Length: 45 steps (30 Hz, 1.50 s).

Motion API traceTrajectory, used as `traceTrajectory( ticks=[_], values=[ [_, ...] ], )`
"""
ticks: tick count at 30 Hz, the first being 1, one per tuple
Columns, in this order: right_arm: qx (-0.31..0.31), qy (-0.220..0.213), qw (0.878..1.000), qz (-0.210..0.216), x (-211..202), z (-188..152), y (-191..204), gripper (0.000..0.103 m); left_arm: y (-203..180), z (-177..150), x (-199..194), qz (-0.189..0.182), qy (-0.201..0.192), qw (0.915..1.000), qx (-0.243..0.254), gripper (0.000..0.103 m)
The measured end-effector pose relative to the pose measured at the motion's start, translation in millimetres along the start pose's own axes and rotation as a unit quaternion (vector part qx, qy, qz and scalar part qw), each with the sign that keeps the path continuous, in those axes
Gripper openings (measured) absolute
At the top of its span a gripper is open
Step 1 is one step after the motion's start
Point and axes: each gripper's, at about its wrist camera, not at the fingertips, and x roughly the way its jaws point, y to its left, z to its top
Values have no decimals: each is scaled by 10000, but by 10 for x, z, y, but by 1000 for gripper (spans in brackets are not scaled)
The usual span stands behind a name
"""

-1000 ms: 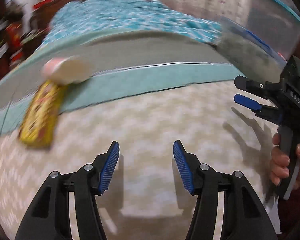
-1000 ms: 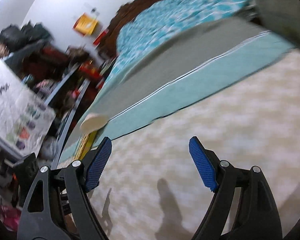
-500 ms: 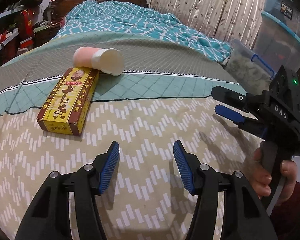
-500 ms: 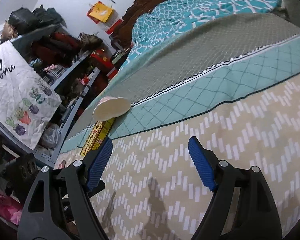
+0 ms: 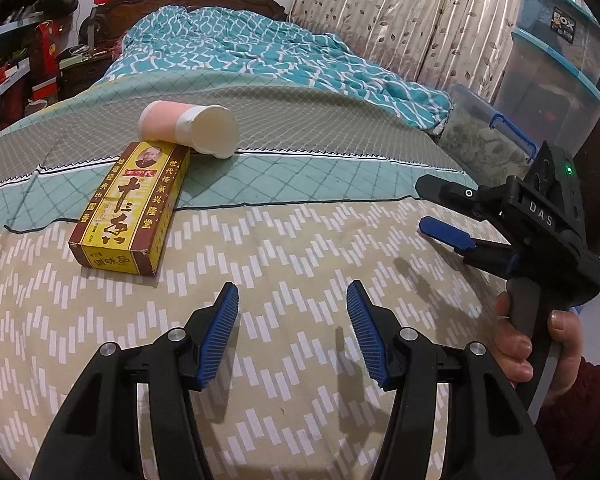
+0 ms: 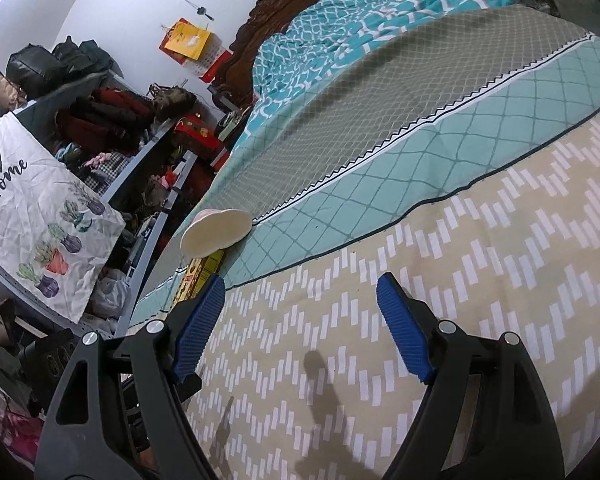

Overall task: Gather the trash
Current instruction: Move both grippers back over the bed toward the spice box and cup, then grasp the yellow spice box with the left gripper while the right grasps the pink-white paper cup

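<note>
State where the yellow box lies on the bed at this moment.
In the left wrist view, the yellow box lies flat on the bedspread, ahead-left of the open left gripper, its far end touching the tipped-over pink cup.

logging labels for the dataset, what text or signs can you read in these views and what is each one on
"DAS": on the body of the right gripper.
"BOX": on the upper storage bin.
"Home", with a heart: on the white cloth with potted plants.
Yellow box: large Chinese characters, partly legible, about "世代传承 兴隆堂" along one side and "调味品" on the end; the small print is too small to read.
Red and yellow wall hanging: unreadable.
</note>
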Motion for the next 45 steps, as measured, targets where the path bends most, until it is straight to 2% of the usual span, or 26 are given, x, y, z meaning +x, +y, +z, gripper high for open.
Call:
traceTrajectory(
  ticks=[22,29,31,34,37,40,42,45],
  values=[
    [14,-4,10000,32,-3,-6,-3,79,19,-14,-26,122,-123,9999,0,54],
    [25,-4,10000,63,16,-9,28,79,118,-3,-113,59,-211,9996,-175,57],
    [24,2,10000,80,32,-9,42,79,187,36,-179,172,-265,9993,-219,57],
    [26,9,9999,122,47,-31,37,79,429,152,-347,393,-449,9970,-503,68],
    [36,13,9998,170,71,-39,48,79,681,302,-432,749,-520,9930,-752,69],
    [49,10,9998,200,104,-47,84,79,793,440,-334,1044,-328,9914,-713,78],
    [53,9,9998,204,130,-58,113,79,788,515,-219,1108,-229,9921,-548,81],
    [35,43,9999,164,126,-54,106,79,833,562,79,1421,129,9889,-405,81]
  ],
)
